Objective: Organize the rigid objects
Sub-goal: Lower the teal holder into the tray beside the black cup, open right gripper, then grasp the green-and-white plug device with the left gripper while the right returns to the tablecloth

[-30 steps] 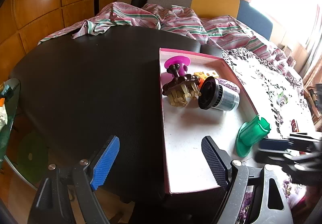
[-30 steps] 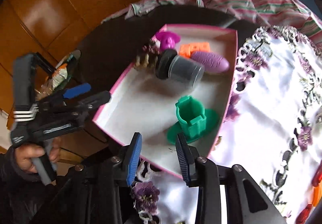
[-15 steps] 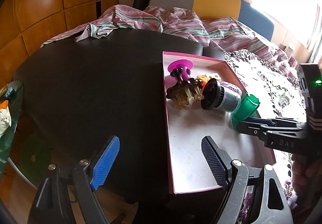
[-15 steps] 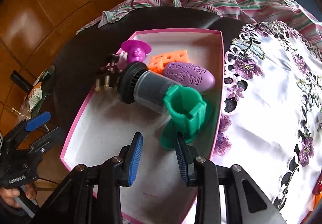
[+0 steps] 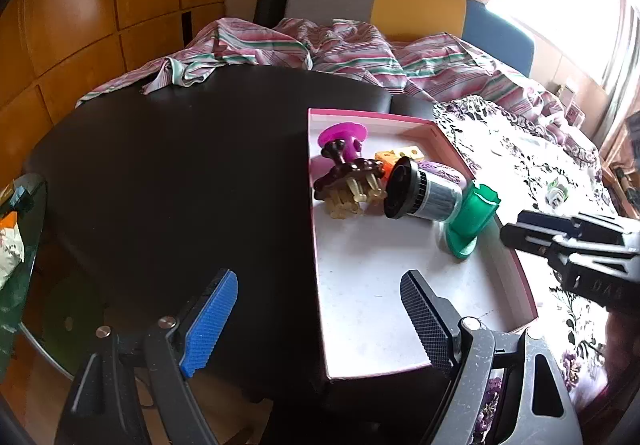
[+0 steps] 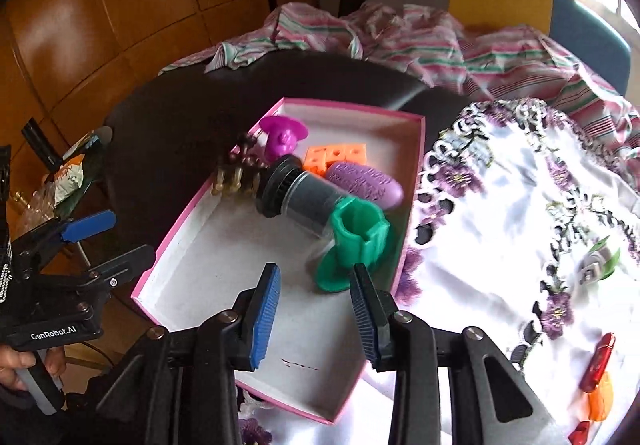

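Observation:
A pink-rimmed white box [image 5: 360,325] [image 6: 208,245] holds a green flanged cup [image 5: 472,217] [image 6: 356,241], a grey jar with a black lid [image 5: 420,195] [image 6: 296,197], a purple oval [image 6: 364,183], orange cubes [image 6: 334,157], a magenta piece [image 5: 344,139] [image 6: 282,135] and a brown hair clip [image 5: 348,185] [image 6: 238,173]. My left gripper [image 5: 320,321] is open and empty over the box's near left edge. My right gripper [image 6: 316,313] is open and empty just short of the green cup, and shows in the left wrist view [image 5: 568,241].
The box lies on a black table [image 5: 160,173] next to a white cloth with purple flowers [image 6: 520,205]. Red and orange small items [image 6: 596,369] and a green-white item [image 5: 556,195] lie on the cloth. Striped fabric [image 5: 340,49] is heaped behind.
The green cup now stands against the grey jar, further into the box than one second ago. My right gripper has drawn back a little from it. The left gripper has barely moved.

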Demonstrator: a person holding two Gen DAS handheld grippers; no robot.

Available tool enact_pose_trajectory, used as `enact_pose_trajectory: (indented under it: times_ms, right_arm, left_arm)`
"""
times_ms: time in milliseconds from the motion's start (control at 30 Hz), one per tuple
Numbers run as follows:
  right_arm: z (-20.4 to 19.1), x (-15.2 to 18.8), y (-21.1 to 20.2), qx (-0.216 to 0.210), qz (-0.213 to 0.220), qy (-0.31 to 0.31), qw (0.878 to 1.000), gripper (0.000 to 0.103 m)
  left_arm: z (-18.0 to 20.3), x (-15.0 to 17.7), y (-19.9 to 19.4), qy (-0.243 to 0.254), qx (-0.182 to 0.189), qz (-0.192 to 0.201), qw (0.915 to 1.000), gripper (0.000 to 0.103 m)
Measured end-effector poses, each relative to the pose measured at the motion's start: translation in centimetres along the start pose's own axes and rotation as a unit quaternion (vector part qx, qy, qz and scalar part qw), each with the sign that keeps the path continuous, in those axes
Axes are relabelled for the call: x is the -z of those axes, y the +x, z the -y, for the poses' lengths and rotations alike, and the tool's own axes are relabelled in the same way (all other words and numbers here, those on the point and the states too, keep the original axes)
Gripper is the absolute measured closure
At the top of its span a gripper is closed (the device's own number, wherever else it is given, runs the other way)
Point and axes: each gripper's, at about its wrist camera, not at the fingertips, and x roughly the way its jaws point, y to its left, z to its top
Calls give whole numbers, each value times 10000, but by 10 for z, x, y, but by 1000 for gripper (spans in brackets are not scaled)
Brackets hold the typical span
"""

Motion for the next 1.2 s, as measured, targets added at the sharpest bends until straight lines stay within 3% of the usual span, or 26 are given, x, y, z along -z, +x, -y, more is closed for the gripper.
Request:
enact_pose_trajectory:
  times_ms: [533,833,933,1000,1200]
  right_arm:
    - [79,8,-43,825,287,668,9939,64]
    - [158,29,-74,1644,402,1438,9750,64]
    - [192,42,-90,1997,561,1905,9595,64]
    - [216,54,-102,2317,737,2328,9416,64]
    - [286,102,-135,2841,1077,4094,8603,64]
  left_arm:
    - [32,-7,-4,395,111,37,9992,19]
    - [59,-17,-6,710,285,91,9970,19]
    - [72,-23,-7,798,401,135,9959,19]
    - [81,-29,-7,844,522,157,9949,19]
    - [129,-47,-2,1264,873,176,9880,18]
